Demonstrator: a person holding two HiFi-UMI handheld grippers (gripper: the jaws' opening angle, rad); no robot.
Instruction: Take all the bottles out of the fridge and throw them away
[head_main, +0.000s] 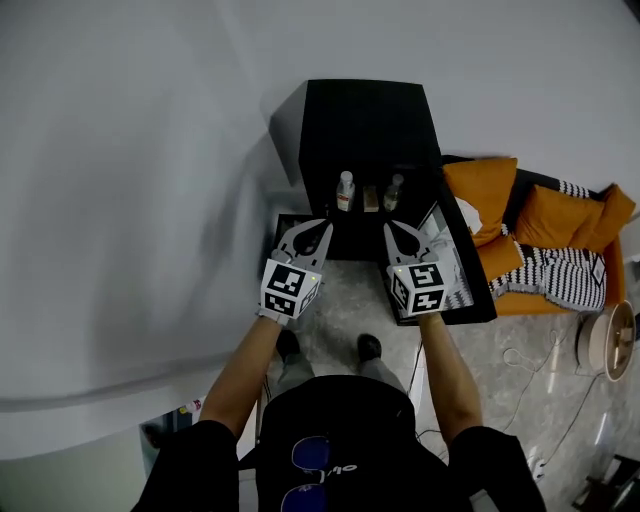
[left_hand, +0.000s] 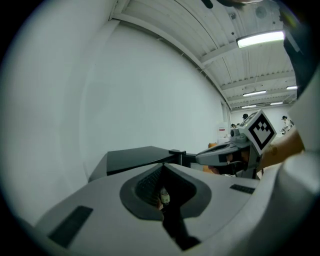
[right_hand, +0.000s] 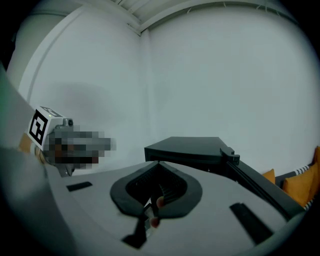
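left hand-held gripper (head_main: 320, 224) closed, right hand-held gripper (head_main: 391, 228) closed

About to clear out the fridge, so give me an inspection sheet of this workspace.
Surface: grey stone-patterned floor.
Job's things: small black fridge, door open; left clear bottle and right clear bottle upright inside.
Clutter: brownish item between them, unclear.
Grippers: left gripper and right gripper shut, empty, facing the fridge.
Cables: thin white cable on floor, right.
Surroundings: white wall; orange sofa, striped cushions.

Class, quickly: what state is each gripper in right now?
Left gripper: jaws closed, holding nothing.
Right gripper: jaws closed, holding nothing.
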